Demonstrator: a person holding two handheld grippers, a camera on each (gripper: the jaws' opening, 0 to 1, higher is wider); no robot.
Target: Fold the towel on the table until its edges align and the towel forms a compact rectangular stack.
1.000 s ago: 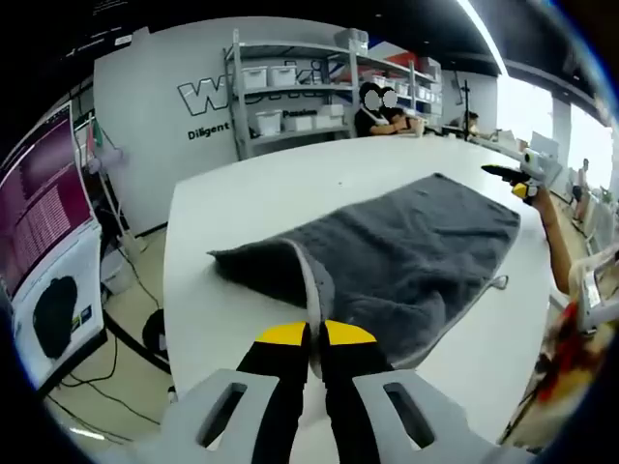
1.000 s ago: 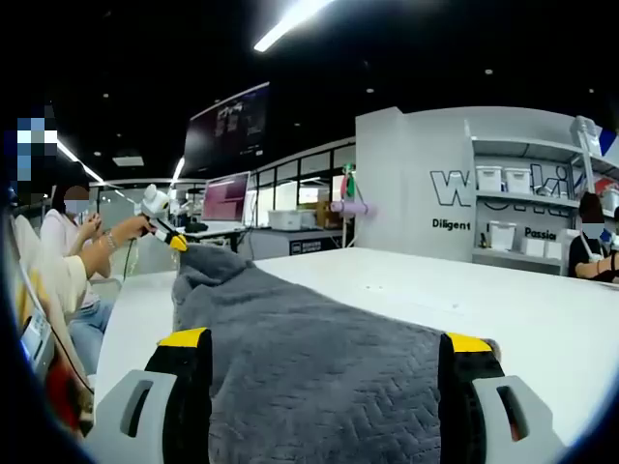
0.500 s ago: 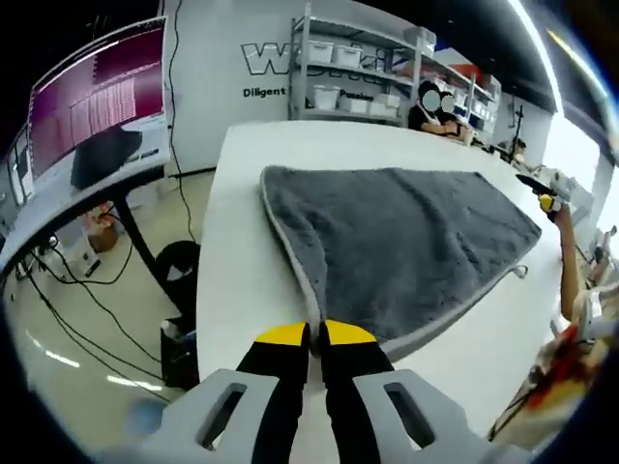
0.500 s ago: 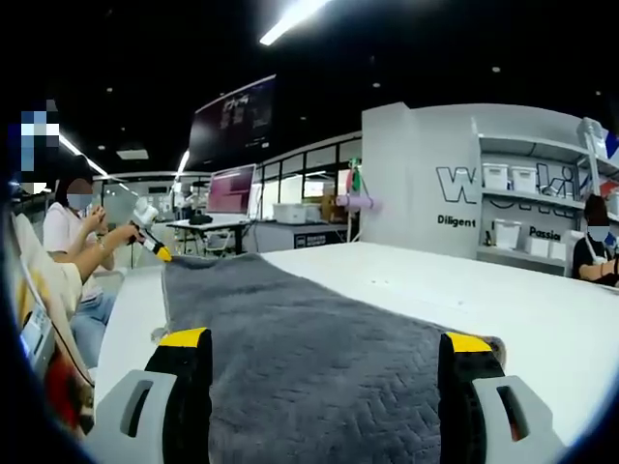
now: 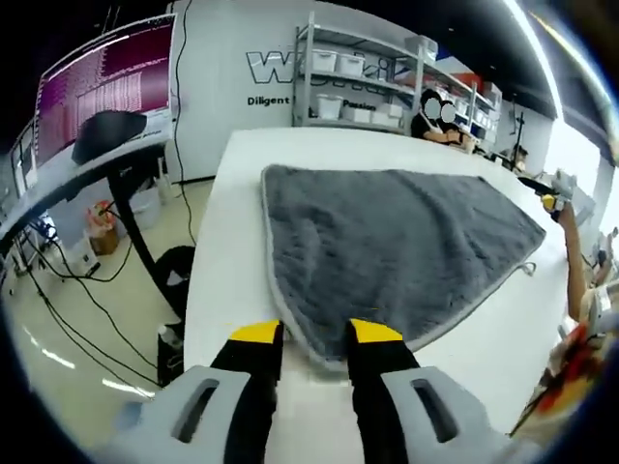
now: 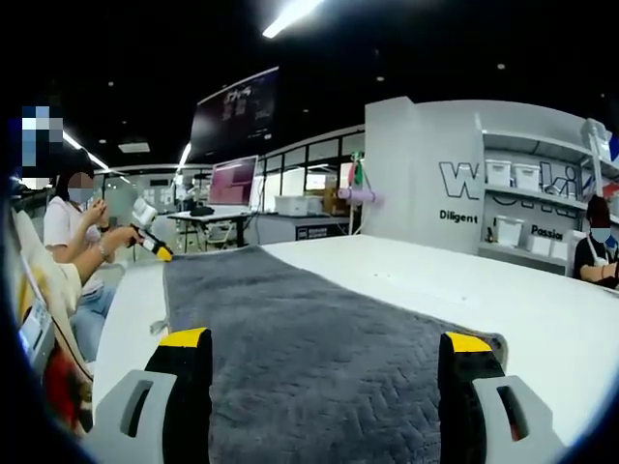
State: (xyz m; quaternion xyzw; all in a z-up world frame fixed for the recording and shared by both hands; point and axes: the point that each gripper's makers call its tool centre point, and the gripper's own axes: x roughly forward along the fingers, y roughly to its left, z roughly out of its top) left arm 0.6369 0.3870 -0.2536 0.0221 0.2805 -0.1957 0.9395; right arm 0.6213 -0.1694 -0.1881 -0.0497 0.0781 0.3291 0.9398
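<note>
A grey towel lies spread flat on the white table. Its near corner rests between the jaws of my left gripper, which stand open a little, one on each side of the corner. In the right gripper view the same towel stretches away under my right gripper, whose jaws are wide open above the cloth's near edge. A hand holds the left gripper at the towel's far corner. The right gripper sits at the towel's far right corner.
The table's left edge drops to the floor, where cables and a desk with a monitor stand. Shelves with white bins line the back wall. Seated people are at the table's far end. The bare table stretches to the towel's right.
My left gripper's jaws have parted and let go of the towel's corner. The towel, lifted and folded over a second ago, now lies flat. The right gripper stays open.
</note>
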